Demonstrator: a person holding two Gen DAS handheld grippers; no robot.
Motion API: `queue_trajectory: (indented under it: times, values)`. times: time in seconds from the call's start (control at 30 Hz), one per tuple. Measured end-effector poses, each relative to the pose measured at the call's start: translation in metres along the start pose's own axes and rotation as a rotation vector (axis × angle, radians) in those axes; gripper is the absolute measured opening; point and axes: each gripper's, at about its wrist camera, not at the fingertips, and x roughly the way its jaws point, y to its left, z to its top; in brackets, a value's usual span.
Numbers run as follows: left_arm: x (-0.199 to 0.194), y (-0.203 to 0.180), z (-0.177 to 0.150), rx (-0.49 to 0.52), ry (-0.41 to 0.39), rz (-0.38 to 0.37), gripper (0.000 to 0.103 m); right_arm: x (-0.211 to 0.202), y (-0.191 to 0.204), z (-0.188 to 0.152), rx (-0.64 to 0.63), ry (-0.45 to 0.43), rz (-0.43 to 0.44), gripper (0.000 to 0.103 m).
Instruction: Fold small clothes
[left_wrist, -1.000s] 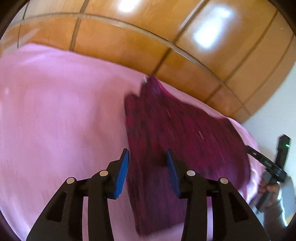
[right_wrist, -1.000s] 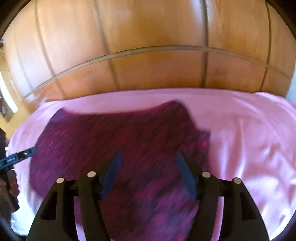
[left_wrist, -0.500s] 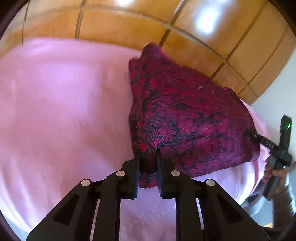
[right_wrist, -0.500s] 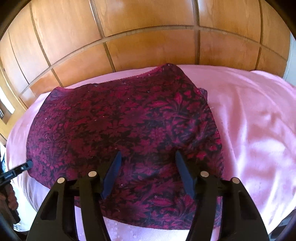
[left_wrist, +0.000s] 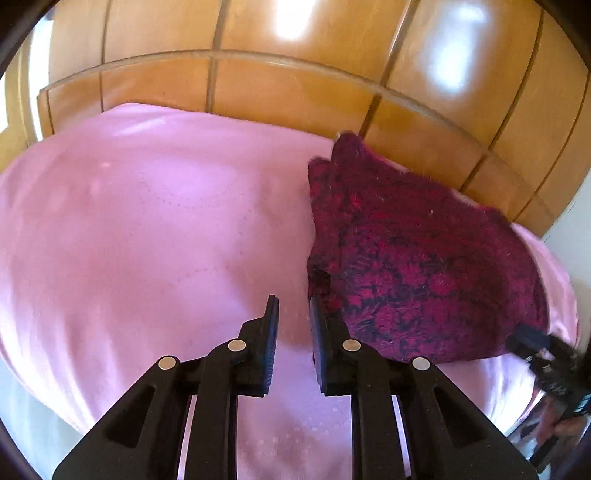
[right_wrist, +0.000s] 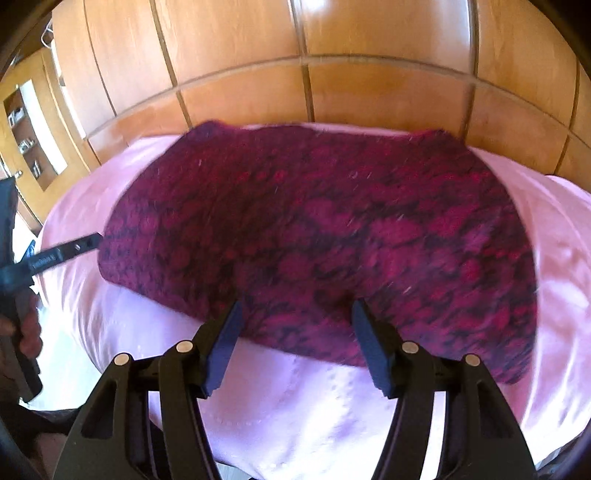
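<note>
Garment (right_wrist: 317, 229): dark red patterned, flat on pink bed (left_wrist: 147, 240) by wooden headboard | handling: likely light, limp, drapes | hold: near hem corners | left hand-held gripper (left_wrist: 293, 314): slightly parted, empty, beside edge | right hand-held gripper (right_wrist: 295, 328): wide open, empty

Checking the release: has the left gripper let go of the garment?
Yes. The left gripper has opened and pulled off the garment edge, leftward, over the pink sheet.

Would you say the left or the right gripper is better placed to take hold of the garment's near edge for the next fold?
Probably the right gripper: it is wide open, straddling the garment's near edge. The left gripper sits mostly over the bare pink sheet.
</note>
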Motion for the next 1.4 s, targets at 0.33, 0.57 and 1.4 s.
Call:
queue_trajectory:
  times: [0.33,0.57,1.4]
  values:
    - [0.042,-0.106,-0.018,0.288,0.126,-0.331,0.015,0.018,-0.008,-0.004,0.014,0.048,-0.073,0.064]
    - [0.054,-0.106,-0.035,0.301,0.152,-0.239,0.015,0.021,-0.022,-0.016,0.015,0.063,-0.054,0.064]
    - [0.024,-0.093,0.018,0.308,-0.086,-0.027,0.055,-0.029,-0.131,0.052,0.308,-0.156,-0.048,0.064]
